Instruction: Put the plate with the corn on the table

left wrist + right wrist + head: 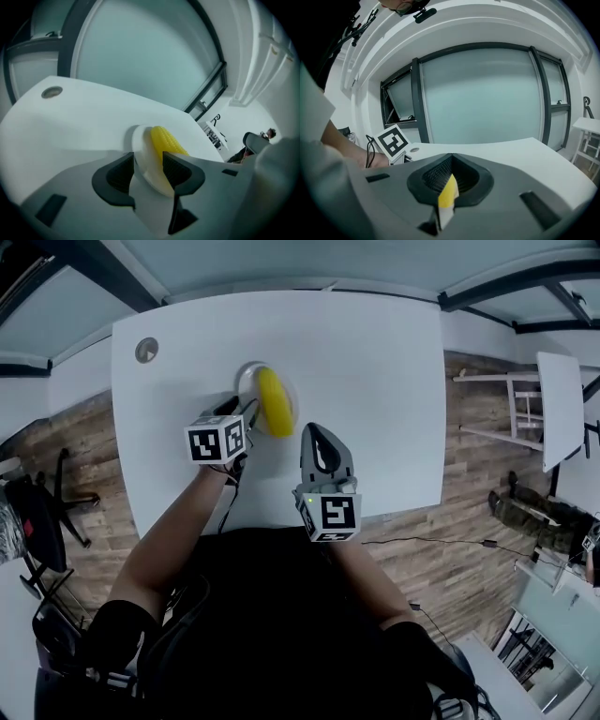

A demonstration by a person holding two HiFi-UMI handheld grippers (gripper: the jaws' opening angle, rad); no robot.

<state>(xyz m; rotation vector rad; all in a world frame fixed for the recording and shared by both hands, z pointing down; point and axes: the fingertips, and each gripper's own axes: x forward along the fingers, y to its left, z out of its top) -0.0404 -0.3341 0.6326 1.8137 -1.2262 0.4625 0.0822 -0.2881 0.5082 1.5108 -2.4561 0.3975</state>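
Observation:
A small white plate (246,379) with a yellow corn cob (274,401) rests on the white table (375,362), left of its middle. My left gripper (244,414) is at the plate's near left rim. In the left gripper view the plate's rim (145,161) stands between the two black pads (117,174), with the corn (166,139) just beyond, and the left gripper (147,171) is open. My right gripper (316,431) hovers to the right of the plate near the table's front, jaws shut and holding nothing. A sliver of yellow and white shows through its slit (449,194).
A round grey grommet (146,350) sits in the table's far left corner. Dark chairs (47,498) stand on the wooden floor to the left. A white stand and board (558,409) are to the right. My left gripper's marker cube (392,140) appears in the right gripper view.

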